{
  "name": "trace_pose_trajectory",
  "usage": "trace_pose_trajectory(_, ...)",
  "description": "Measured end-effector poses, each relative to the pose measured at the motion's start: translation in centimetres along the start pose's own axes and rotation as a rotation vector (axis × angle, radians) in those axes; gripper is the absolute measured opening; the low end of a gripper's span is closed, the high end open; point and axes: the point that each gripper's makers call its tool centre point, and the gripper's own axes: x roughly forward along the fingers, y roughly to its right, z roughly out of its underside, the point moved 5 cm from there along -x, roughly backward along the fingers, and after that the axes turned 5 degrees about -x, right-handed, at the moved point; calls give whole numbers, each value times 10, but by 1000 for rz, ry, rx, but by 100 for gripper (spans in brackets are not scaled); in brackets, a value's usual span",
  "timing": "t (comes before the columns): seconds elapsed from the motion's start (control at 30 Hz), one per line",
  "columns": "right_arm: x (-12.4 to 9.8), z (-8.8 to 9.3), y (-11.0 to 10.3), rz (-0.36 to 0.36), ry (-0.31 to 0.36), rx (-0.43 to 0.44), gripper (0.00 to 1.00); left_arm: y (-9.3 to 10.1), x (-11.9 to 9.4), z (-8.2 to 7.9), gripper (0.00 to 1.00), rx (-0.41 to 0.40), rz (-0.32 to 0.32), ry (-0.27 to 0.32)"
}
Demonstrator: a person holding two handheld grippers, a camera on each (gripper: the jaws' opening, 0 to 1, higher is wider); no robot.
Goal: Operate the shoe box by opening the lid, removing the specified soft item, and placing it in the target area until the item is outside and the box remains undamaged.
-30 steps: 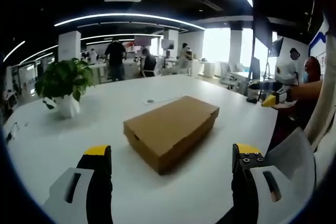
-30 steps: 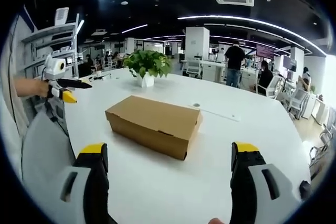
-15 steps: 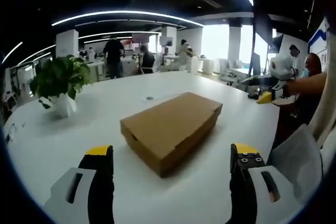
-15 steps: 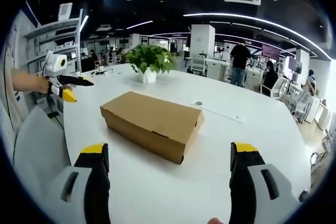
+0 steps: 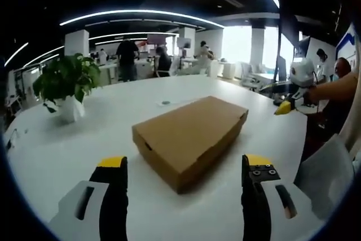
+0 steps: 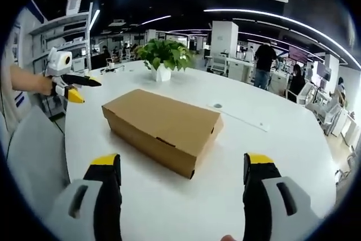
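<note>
A closed brown cardboard shoe box (image 5: 189, 137) lies on the white round table (image 5: 67, 150), its lid down. In the right gripper view the same shoe box (image 6: 161, 129) sits ahead between the jaws. My left gripper (image 5: 184, 167) is open, short of the box, with nothing between its jaws. My right gripper (image 6: 180, 166) is open too, a little back from the box's near corner. The right gripper (image 5: 293, 91) also appears at the right edge of the left gripper view, and the left gripper (image 6: 66, 77) at the left edge of the right gripper view.
A potted green plant (image 5: 66, 86) in a white pot stands on the table beyond the box; the plant (image 6: 163, 57) also shows behind the box. People (image 5: 127, 60) stand at desks in the office behind. A shelf unit (image 6: 59, 38) rises at the left.
Both cameras have come slightly closer to the box, which looks larger now. The box itself has not moved and its lid stays down.
</note>
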Motion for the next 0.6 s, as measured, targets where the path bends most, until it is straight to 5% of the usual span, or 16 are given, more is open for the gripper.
trace_pose_trajectory(0.6,44,7,5,-64,-24,-7,68,-3,33,18,73,-14,-12,-39)
